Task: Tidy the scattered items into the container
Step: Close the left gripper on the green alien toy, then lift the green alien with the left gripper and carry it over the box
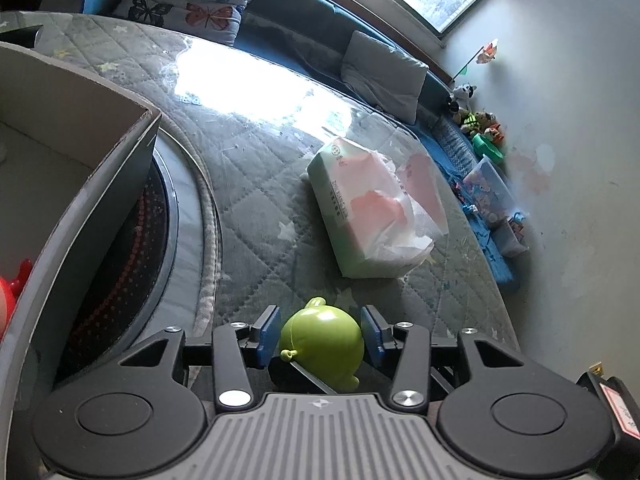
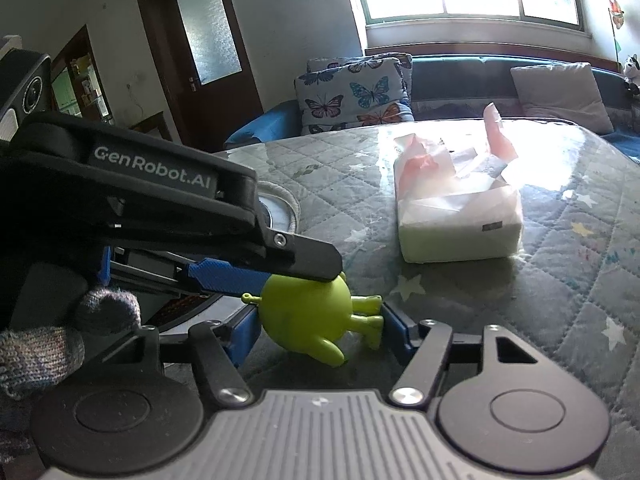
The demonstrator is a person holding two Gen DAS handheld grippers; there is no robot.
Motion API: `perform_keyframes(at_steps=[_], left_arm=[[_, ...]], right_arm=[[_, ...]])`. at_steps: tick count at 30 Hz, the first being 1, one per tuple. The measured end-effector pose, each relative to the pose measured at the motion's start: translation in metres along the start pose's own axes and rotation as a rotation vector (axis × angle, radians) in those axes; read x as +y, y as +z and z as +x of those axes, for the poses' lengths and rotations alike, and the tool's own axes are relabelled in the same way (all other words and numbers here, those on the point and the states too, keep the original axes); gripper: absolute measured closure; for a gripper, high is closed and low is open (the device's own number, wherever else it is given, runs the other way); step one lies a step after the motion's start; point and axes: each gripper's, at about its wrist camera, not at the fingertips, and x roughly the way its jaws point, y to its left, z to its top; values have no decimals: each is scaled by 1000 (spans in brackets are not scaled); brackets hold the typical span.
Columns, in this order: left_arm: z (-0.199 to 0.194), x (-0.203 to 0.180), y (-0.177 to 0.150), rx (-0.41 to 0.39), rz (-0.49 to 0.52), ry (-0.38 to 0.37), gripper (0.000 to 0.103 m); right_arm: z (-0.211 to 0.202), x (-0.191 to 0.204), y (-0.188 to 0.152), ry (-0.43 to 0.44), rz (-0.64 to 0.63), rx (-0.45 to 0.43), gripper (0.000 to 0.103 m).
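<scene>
We have the green toy figure [image 1: 322,342] lying on the quilted table cover [image 1: 256,184], between the blue pads of both tongs at once. The left gripper [image 1: 320,334] brackets its round body, pads just beside each flank; whether they press or merely stand alongside we cannot tell. From the right wrist view the right gripper [image 2: 316,330] is spread wide around the figure [image 2: 316,316], with a clear gap on the leg side.

The toy looks like hard, smooth, hollow plastic: light, stiff, probably slippery on its rounded belly. We judge the widest part of the body the best hold, squeezed squarely across; the thin limbs and small antenna would twist or slip out.

The cardboard box [image 1: 80,152] stands to the left, near the toy, with something red [image 1: 10,292] inside, cut off by the frame. The tissue pack [image 1: 376,208] sits well apart, further along the table. In the right view the left tool covers the figure's top, and window glare washes out the far cover.
</scene>
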Motion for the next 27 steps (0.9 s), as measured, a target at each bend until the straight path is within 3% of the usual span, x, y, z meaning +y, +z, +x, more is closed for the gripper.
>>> perform_keyframes(at_steps=[13,20,27], left_arm=[[-46,-3,-19,-61,10,-4,56],[-104,9,-20,-162,-1,0,56],[-163,44,-20,-263,-50,40,56]], right_arm=[[-28,22,-5,23,-25,-27,37],[-44,63,10,73,-101,-79,37],[-39,119,23,165,-173,-111,37]])
